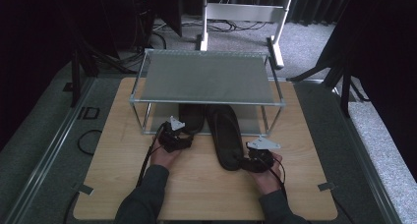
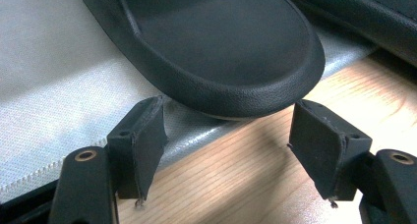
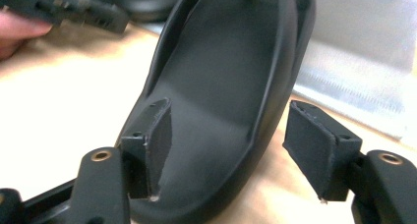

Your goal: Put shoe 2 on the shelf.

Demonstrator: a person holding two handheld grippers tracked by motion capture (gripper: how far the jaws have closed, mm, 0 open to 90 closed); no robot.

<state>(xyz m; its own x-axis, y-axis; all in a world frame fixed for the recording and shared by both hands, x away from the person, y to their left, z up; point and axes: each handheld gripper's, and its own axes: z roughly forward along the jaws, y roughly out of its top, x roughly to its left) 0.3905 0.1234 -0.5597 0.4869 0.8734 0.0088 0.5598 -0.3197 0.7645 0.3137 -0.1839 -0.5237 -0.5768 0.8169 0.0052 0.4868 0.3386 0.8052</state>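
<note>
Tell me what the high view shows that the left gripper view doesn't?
The high view takes in the whole rack with its mesh top shelf, both black slippers, the wooden board, the person's forearms and the right gripper at the heel of the right slipper. The left gripper view goes close: the left gripper with open jaws on either side of the heel of the left slipper, not pressing on it, and the weave of the grey lower shelf. Both views share that slipper, the grey shelf under it and the wooden board.
</note>
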